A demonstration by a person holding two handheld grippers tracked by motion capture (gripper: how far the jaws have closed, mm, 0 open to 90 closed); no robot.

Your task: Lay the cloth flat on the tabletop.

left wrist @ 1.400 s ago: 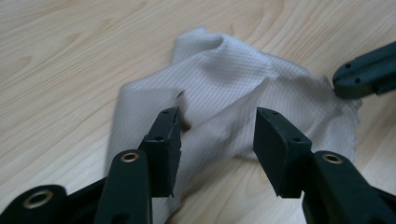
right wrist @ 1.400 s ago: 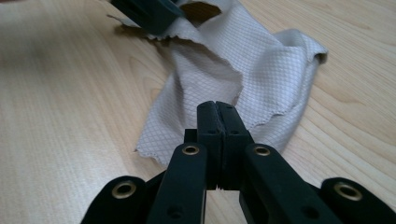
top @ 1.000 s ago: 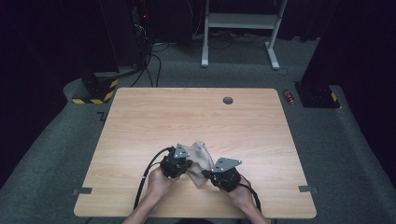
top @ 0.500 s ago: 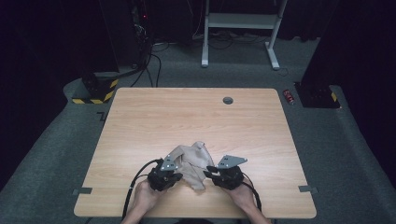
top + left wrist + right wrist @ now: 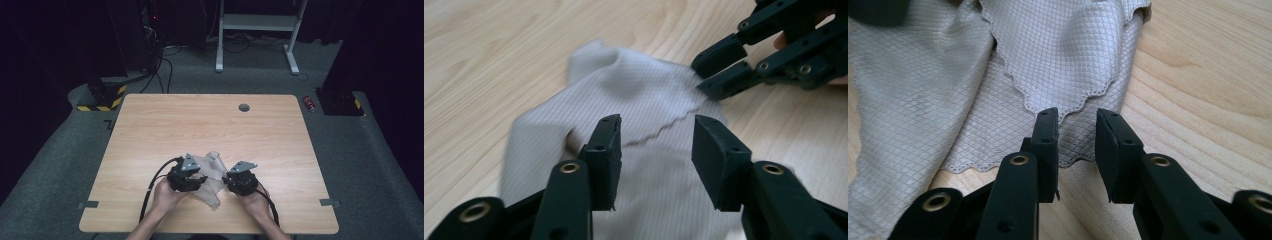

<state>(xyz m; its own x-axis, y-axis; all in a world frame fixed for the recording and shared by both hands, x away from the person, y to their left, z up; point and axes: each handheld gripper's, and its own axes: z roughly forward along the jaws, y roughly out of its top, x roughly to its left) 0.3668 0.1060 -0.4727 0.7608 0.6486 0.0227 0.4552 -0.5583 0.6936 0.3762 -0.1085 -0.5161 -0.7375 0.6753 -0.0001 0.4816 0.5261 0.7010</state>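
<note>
- A pale grey cloth (image 5: 210, 172) is seen crumpled on the wooden table (image 5: 210, 125), toward the 6 o'clock edge in the high view, between the two grippers.
- The left gripper (image 5: 187, 177) is held at the cloth's 9 o'clock side, with the person's left hand (image 5: 167, 195) behind it; a black cable (image 5: 152, 187) is looped from it toward the table's near edge.
- In the left gripper view its jaws are spread wide over the cloth (image 5: 624, 125), with nothing pinched between them.
- The right gripper (image 5: 241, 181) is held at the cloth's 3 o'clock side by the right hand (image 5: 255, 202).
- In the right gripper view its jaws are parted by a narrow gap, the tips lying at the scalloped hem of the cloth (image 5: 1048, 65); no fabric is seen clamped.
- A folded flap with a wavy edge is laid over the lower layer of the cloth.
- A small round grommet (image 5: 244, 107) is set in the table near its 12 o'clock edge.
</note>
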